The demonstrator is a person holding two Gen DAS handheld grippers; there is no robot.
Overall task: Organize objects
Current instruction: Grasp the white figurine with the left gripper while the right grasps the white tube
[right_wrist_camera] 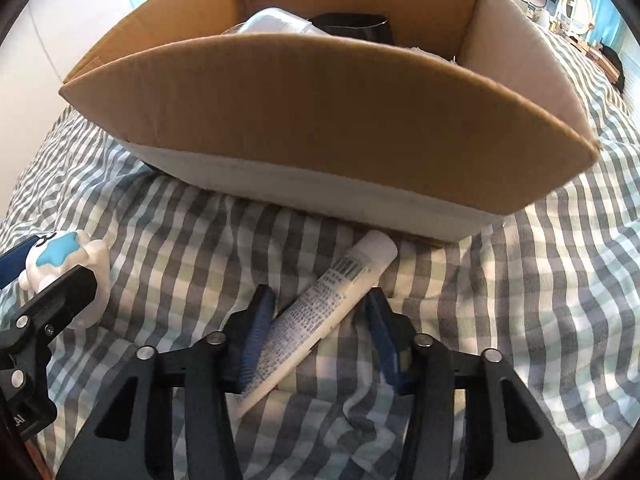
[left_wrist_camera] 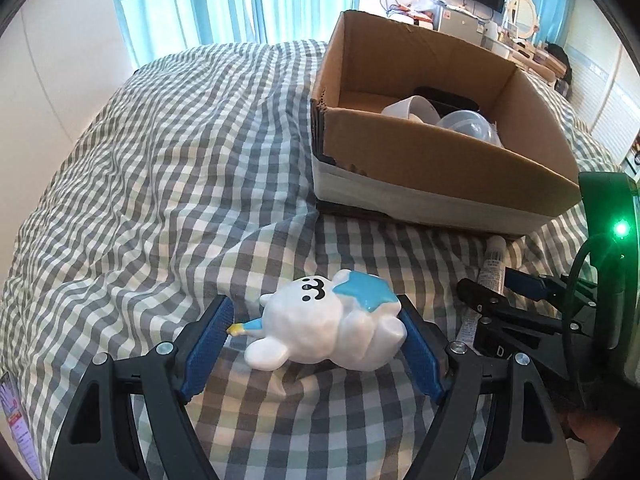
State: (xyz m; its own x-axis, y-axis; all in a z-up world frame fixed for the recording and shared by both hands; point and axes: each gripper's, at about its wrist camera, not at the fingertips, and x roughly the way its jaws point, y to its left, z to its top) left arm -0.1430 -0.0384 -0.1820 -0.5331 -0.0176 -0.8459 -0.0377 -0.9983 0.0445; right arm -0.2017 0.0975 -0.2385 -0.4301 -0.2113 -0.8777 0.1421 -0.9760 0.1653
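White figurine (left_wrist_camera: pixel 326 326), blue star on head, lying on side on checked bedspread (left_wrist_camera: pixel 160 184), just in front of cardboard box (left_wrist_camera: pixel 440 168). Bracketed by left gripper (left_wrist_camera: pixel 316 340): pads spread either side, right pad seemingly touching the figurine's body, left pad apart from it near the small blue-yellow tip. Not clamped yet.

White tube (right_wrist_camera: pixel 320 316) with printed text, lying diagonally on bedspread, cap end pointing toward box base. Straddled by right gripper (right_wrist_camera: pixel 316 336); jaws apart, left pad close against the tube, right pad with visible gap. Not gripped.

Step judged: approach finished on both items, closing pending. Next move likely calls for squeezing each, lifting clear of the box's near wall, then releasing inside. Glossy rounded figurine likely to slip or rotate under an off-centre pinch; tube soft, likely to pivot if caught near one end.

Box already holding white container (left_wrist_camera: pixel 412 108), clear plastic piece (left_wrist_camera: pixel 468 124), dark object (left_wrist_camera: pixel 448 100); all partly hidden by near wall, identities unclear. Tube's lower end hidden behind gripper linkage. Free space on box floor not visible.
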